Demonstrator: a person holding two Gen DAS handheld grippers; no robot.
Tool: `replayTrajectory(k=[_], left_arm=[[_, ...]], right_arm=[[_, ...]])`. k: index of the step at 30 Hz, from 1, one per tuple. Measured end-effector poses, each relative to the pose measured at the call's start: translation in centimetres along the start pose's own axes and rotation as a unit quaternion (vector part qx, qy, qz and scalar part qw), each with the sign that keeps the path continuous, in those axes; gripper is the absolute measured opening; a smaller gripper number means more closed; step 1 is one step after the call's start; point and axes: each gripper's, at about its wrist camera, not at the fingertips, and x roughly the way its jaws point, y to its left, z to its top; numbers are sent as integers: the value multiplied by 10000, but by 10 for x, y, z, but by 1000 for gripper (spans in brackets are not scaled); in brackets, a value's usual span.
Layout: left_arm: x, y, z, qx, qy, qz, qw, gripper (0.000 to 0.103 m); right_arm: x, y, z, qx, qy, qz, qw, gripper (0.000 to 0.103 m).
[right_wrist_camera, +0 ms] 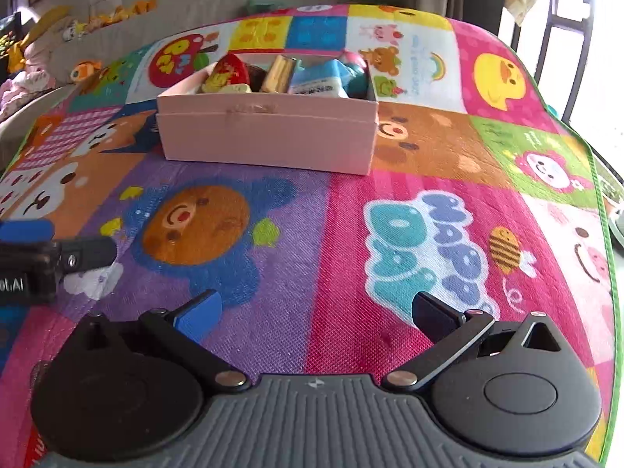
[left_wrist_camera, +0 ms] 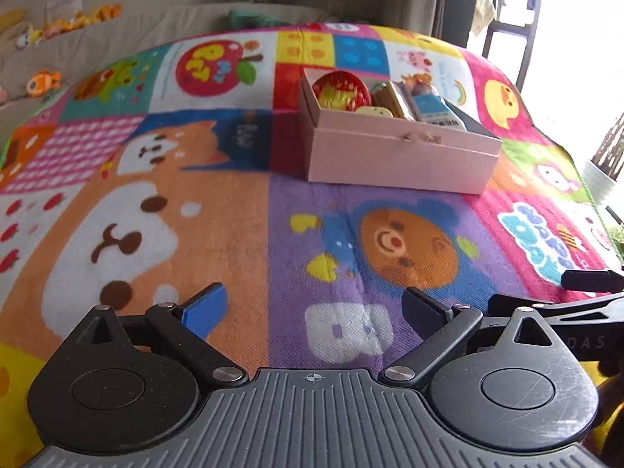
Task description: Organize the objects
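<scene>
**Both grippers empty over the mat, the pink box already full**

From the left wrist camera, the left gripper (left_wrist_camera: 314,304) hangs over the purple bear square of the play mat (left_wrist_camera: 234,234) with its jaws spread wide and nothing between them. The pink box (left_wrist_camera: 394,156) sits further back and a little to the right, well apart from the fingertips. Inside it I can make out a red bowl-shaped toy (left_wrist_camera: 343,85) with yellow pieces in it, a tan stick-like packet (left_wrist_camera: 392,99) and a blue-and-white carton (left_wrist_camera: 438,111). The edge of the right gripper (left_wrist_camera: 585,304) pokes in from the right, with "DAS" readable on its body.

From the right wrist camera, the right gripper (right_wrist_camera: 316,314) is also wide open and empty, low over the seam between the purple and pink squares. The box (right_wrist_camera: 269,136) stands straight ahead, packed to the rim, and I see no loose object on the mat. The left gripper (right_wrist_camera: 58,249) shows at the left edge, lettered "OLAI".

The mat reads "HAPPY DAY" (right_wrist_camera: 429,249) in blue bubble letters; the red apple patch carries yellow letters, seemingly "PRT". The carton's label is too blurred to read.

What worries me: the box is crammed, so pushing in or lifting out anything could tip a neighbour over the rim. The two grippers are close together and could knock each other if both reach for the box at once
</scene>
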Motion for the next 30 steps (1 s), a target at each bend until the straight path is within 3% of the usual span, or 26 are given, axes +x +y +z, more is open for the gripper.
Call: replayTrajectory(k=[3, 7, 30], left_arm=[[9, -11, 3, 165, 38, 324, 9993, 100], [19, -17, 9, 121, 18, 551, 9984, 101], [21, -18, 11, 109, 16, 564, 9983, 101]], right_arm=[[6, -1, 6, -30, -3, 7, 10000, 103], [18, -2, 5, 87, -444, -147, 9989, 103], [20, -4, 6, 113, -461, -118, 9988, 103]])
